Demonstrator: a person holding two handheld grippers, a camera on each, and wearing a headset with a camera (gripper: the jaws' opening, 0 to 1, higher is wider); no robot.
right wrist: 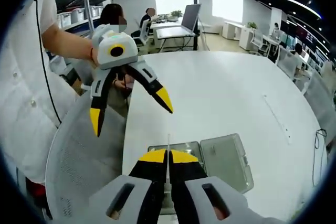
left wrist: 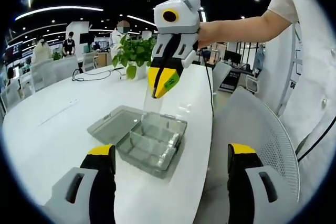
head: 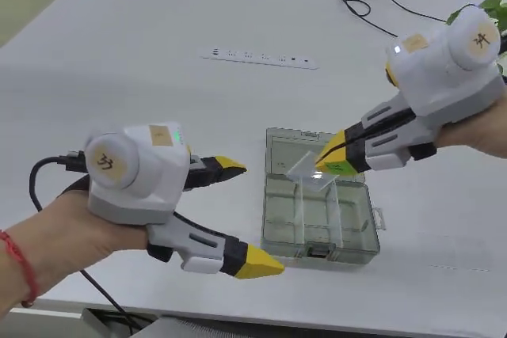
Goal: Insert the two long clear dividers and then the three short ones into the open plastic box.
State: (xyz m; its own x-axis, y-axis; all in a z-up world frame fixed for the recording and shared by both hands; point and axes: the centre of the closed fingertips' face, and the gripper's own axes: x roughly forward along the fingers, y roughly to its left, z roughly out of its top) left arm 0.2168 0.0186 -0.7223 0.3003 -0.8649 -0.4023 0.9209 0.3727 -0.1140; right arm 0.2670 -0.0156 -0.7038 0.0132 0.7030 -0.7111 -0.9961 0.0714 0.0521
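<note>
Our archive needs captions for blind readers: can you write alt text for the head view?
The right tool, shut on a clear divider, holds it tilted over the open plastic box on a white table. The left tool hangs open and empty at lower left, beside the box.

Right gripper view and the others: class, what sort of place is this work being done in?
Most likely an open-plan office: a dark flat computer monitor in the background, long ceiling strip lights, and a leafy green potted plant by the large white table.
</note>
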